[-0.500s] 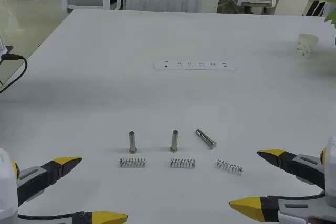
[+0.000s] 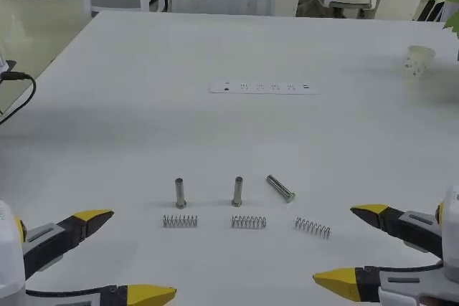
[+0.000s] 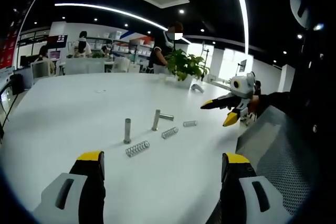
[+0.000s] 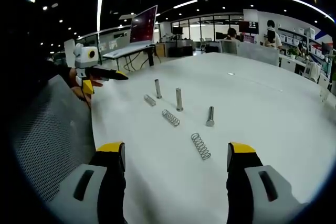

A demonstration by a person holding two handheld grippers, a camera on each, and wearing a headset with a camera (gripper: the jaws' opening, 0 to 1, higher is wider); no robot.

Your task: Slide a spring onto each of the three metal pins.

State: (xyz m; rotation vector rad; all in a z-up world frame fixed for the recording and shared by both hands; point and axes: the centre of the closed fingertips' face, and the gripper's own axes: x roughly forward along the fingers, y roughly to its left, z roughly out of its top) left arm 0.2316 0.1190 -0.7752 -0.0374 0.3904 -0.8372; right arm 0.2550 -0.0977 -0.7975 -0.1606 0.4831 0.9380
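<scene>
Head view, left to right. Black cable (image 2: 20,97) at 9 o'clock on the white table (image 2: 129,120).

Left gripper (image 2: 122,256) at 7 o'clock, low over the table edge. Yellow-tipped jaws spread wide, nothing between them.

Three pins in a row just below centre, with three springs in a second row just beside them on the near side. No spring is on a pin.
- Left pin (image 2: 180,193) stands upright. Left spring (image 2: 180,221) lies flat at its 6 o'clock, apart from it.
- Middle pin (image 2: 237,191) is upright. Middle spring (image 2: 249,221) lies flat at its 6 o'clock, slightly right, not touching.
- Right pin (image 2: 280,188) lies on its side, head end pointing to about 4 o'clock. Right spring (image 2: 313,228) lies flat at its 5 o'clock, a bit tilted, apart from it.

Power strip (image 2: 264,88) at 12 o'clock from the pins, well apart, mid-table.

Right gripper (image 2: 351,244) at 5 o'clock, jaws wide apart and empty, tips pointing left toward the right spring, near it but clear.

White cup (image 2: 419,61) at 2 o'clock near the far right edge.

Both gripper views show each gripper's own jaws parted over bare table, with pins and springs ahead.
</scene>
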